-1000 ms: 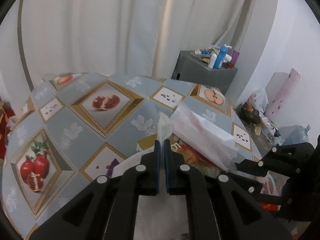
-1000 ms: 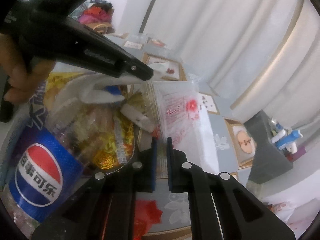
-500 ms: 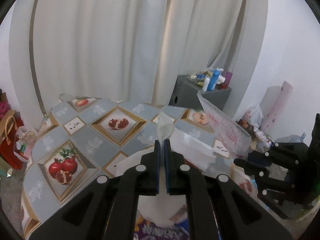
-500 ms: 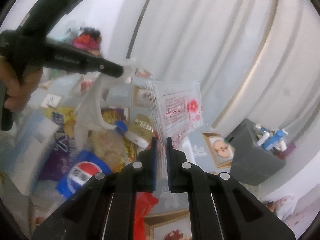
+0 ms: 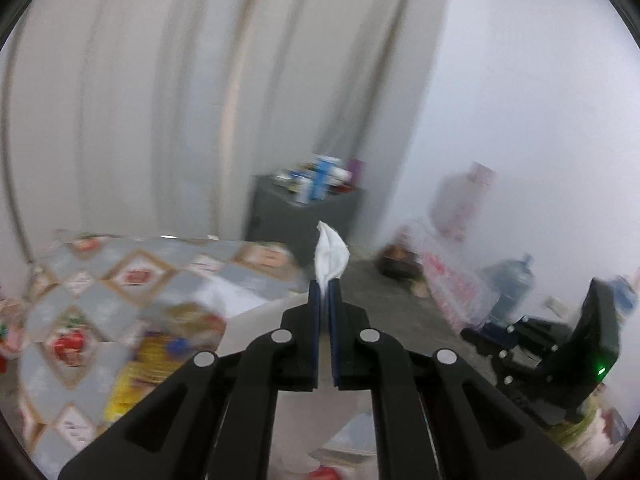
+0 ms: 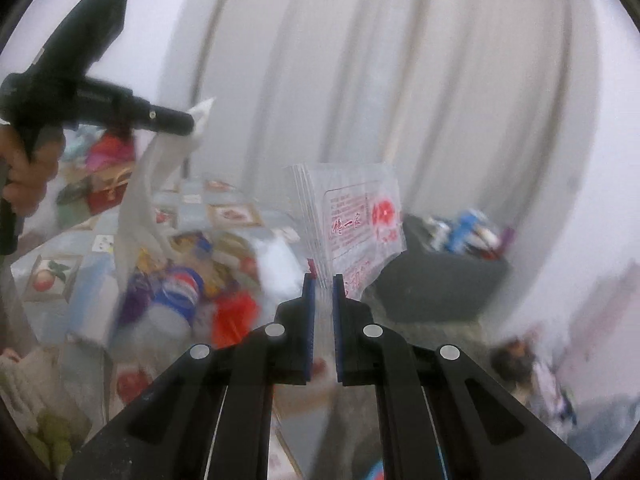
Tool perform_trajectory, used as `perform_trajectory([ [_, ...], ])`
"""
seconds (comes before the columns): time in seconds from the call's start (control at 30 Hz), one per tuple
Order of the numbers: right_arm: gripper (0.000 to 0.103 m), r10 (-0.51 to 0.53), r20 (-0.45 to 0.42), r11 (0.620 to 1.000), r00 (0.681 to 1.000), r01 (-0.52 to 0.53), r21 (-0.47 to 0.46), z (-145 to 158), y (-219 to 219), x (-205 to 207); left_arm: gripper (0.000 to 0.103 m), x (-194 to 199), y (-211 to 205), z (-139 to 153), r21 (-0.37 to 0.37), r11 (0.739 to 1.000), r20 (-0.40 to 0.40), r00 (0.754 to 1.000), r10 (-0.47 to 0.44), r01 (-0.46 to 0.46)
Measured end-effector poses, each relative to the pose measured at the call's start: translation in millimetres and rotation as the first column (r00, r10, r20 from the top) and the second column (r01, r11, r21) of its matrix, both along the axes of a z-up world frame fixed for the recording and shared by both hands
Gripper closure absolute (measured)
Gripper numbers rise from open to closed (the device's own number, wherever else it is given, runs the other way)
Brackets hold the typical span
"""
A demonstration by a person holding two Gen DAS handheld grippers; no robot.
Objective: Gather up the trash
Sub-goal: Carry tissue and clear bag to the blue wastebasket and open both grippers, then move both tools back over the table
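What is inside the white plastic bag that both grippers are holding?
Inside the white plastic bag, a Pepsi bottle and blurred yellow and red wrappers show. What lies deeper is covered.

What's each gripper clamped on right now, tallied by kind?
White plastic bag handle: 1, in the left gripper, handle tip.
Clear printed plastic bag: 1, in the right gripper, bag.
Total held: 2.

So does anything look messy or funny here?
Yes. The trash bag hangs lopsided: the left claw pinches one white corner, the right claw pinches the clear printed edge. A Pepsi bottle and wrappers sit jumbled inside. The pictures are blurry.
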State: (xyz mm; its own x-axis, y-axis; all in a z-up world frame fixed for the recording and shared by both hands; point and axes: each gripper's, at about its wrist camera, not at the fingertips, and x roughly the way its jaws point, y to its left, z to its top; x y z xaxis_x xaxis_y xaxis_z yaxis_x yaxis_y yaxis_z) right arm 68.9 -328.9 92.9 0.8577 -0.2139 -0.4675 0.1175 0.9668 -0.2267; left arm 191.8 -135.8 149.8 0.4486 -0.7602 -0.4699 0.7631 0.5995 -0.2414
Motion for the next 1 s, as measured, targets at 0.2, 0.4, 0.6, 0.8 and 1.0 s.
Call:
perform_trajectory([
  [0.2,0.096,-0.202,-0.071,0.968,0.977,0.21,0.138,-39,-58,-81,0.099,-39,-121,-21,0.04,0.967,-0.094,0.964,-0.247,0.252],
  [0.4,0.096,-0.355,-0.182,0.87,0.917,0.395,0.294,-105,-124,-127,0.099,-70,-258,-86,0.149,0.877,-0.256,0.874,-0.412,0.457],
  [0.6,0.096,-0.412,-0.267,0.77,0.871,0.489,0.411,-171,-185,-127,0.099,-90,-378,-181,0.339,0.788,-0.332,0.849,-0.412,0.515],
  [0.8,0.095,-0.445,-0.346,0.699,0.826,0.562,0.442,-229,-234,-112,0.098,-94,-455,-260,0.448,0.724,-0.381,0.844,-0.376,0.525],
  [1.0,0.07,-0.475,-0.416,0.609,0.775,0.631,0.48,-272,-263,-106,0.056,-81,-476,-317,0.484,0.701,-0.483,0.828,-0.286,0.524],
])
